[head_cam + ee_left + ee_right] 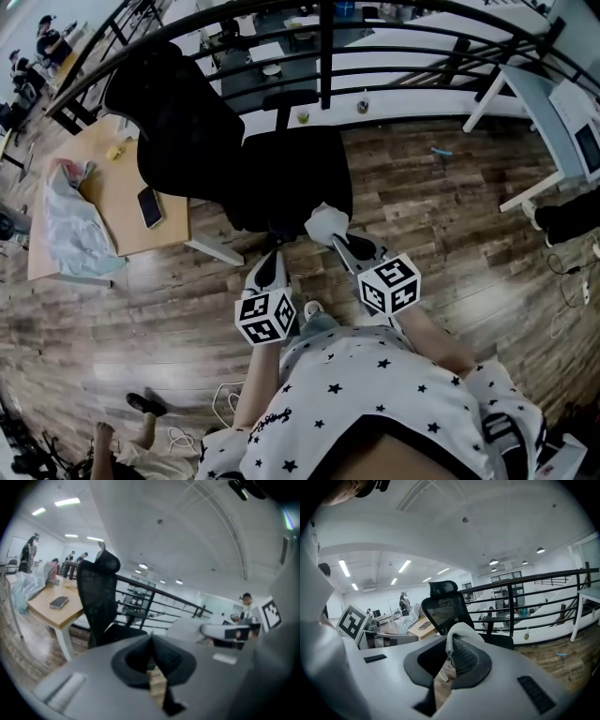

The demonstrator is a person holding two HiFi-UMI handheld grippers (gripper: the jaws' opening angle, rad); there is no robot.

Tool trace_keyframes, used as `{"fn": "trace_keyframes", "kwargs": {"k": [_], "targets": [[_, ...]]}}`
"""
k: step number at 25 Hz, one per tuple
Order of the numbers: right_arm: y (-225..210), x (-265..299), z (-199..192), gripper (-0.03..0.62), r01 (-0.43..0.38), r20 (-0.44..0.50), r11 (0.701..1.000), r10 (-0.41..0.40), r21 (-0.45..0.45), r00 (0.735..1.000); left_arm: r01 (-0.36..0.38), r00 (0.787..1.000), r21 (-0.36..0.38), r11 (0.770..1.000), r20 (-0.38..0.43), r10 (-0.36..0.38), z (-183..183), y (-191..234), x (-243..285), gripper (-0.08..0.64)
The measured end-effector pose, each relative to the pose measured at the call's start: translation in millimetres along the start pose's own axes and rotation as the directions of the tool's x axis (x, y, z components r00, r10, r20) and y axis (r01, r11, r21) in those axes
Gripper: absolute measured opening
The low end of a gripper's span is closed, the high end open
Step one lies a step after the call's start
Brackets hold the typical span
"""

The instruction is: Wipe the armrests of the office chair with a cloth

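Observation:
The black office chair [281, 173] stands just ahead of me, its mesh back [178, 117] to the left and one armrest [289, 97] on the far side. My right gripper [337, 239] is shut on a white cloth [325, 223], held at the seat's near edge. In the right gripper view the cloth [458, 638] bunches over the jaws, with the chair [445, 609] beyond. My left gripper [272, 262] is shut and holds nothing, just left of the right one. In the left gripper view its jaws meet, and the chair [98, 597] is ahead on the left.
A wooden table [117, 197] with a phone [150, 206] and a plastic bag [70, 225] stands left of the chair. A black railing [325, 52] runs behind it. A white desk [548, 112] stands at the right. Another person's feet [141, 405] and cables [225, 398] are on the floor, lower left.

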State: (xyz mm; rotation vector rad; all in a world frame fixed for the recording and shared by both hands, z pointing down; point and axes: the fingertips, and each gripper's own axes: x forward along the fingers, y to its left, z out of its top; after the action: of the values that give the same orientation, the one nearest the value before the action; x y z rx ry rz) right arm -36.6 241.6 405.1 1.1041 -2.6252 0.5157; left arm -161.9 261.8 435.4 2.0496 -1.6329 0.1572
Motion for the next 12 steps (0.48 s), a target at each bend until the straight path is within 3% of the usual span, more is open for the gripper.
{"fn": "trace_keyframes", "kwargs": {"k": [12], "targets": [[3,80,8,0.028,-0.001,-0.043,1.000,0.000,-0.026,0.999,0.021,0.999,0.038,0.999,-0.034,-0.019,20,51,39,0.005]]}}
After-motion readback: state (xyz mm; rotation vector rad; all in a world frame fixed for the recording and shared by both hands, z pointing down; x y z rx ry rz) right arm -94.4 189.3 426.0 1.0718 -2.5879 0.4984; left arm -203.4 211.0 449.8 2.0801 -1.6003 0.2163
